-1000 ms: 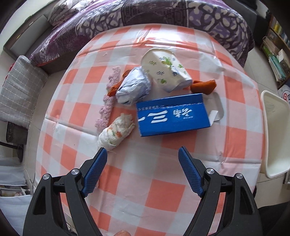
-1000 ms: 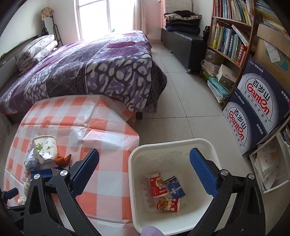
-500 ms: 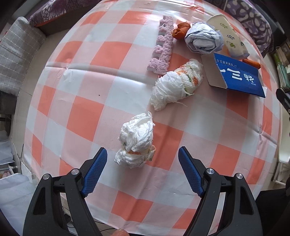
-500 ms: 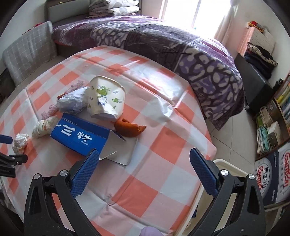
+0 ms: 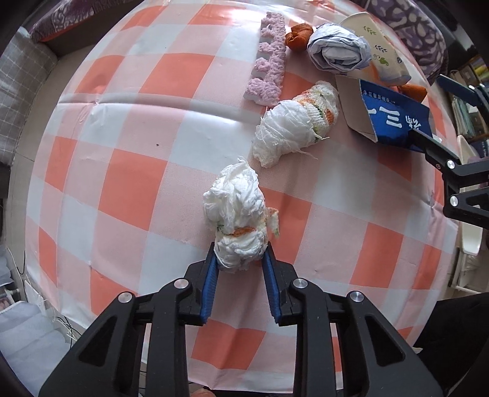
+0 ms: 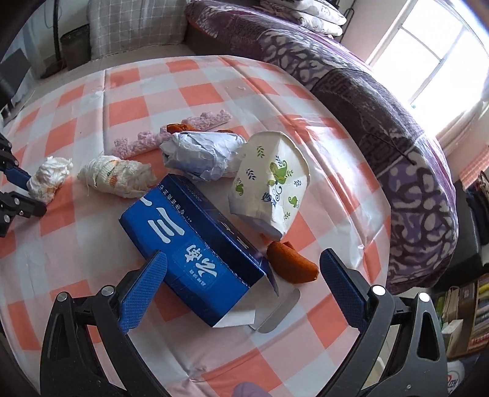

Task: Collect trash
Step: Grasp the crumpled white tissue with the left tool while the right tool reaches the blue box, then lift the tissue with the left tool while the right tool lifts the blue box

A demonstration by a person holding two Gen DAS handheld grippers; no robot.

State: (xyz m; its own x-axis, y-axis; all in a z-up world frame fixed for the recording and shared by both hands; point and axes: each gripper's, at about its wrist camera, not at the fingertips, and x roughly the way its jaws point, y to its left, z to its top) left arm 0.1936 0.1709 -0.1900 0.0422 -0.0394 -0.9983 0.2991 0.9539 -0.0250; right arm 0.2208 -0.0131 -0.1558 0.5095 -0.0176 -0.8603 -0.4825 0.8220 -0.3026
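My left gripper (image 5: 240,262) is shut on a crumpled white tissue wad (image 5: 237,210) lying on the checked tablecloth (image 5: 128,158); the wad also shows in the right wrist view (image 6: 49,178). My right gripper (image 6: 244,276) is open over the near end of a blue carton (image 6: 195,244), its fingers on either side and apart from it. Beyond lie a second white wad (image 6: 117,177), a crumpled grey-white paper ball (image 6: 201,152), a crushed paper cup (image 6: 269,183) and orange peel (image 6: 290,265).
A pink fuzzy strip (image 5: 269,73) lies at the far side of the trash. A bed with a purple patterned cover (image 6: 382,100) runs along the table's far side. A grey checked cushion (image 6: 134,24) is at the back left. Shelves (image 6: 476,311) stand at the right.
My left gripper moved forward and closed on the near tissue wad. My right gripper moved in low over the blue carton, still open.
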